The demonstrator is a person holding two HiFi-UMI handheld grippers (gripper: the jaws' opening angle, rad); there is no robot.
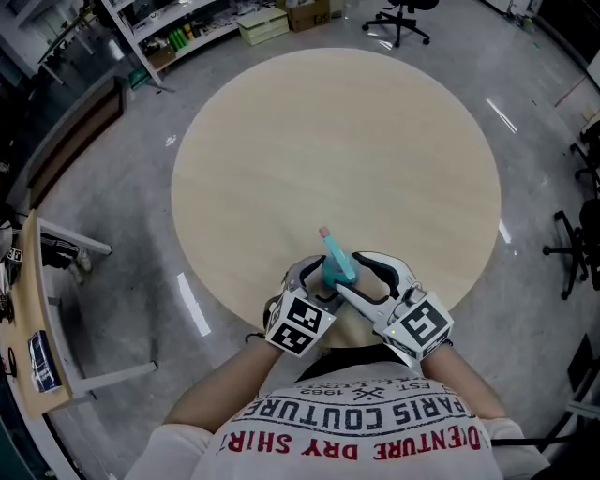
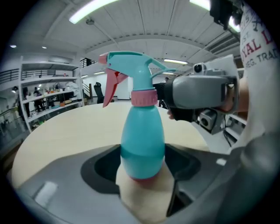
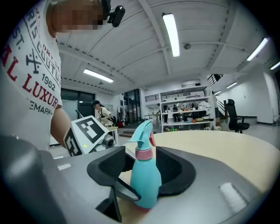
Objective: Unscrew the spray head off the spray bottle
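A teal spray bottle (image 1: pixel 335 261) with a pink collar and pink trigger stands upright near the front edge of the round table (image 1: pixel 375 141). My left gripper (image 1: pixel 314 279) is shut on the bottle's lower body (image 2: pixel 142 140), its dark pads against both sides. My right gripper (image 1: pixel 361 277) stands open around the bottle (image 3: pixel 145 183). There is a gap between its pads and the pink collar (image 3: pixel 143 153). In the left gripper view the right gripper (image 2: pixel 199 94) sits level with the spray head (image 2: pixel 133 65), just right of it.
The bottle is the only thing on the light wooden table. The person's torso (image 1: pixel 366 431) is close behind the grippers. Office chairs (image 1: pixel 398 19), shelving (image 1: pixel 178 33) and a side desk (image 1: pixel 37 319) stand on the grey floor around the table.
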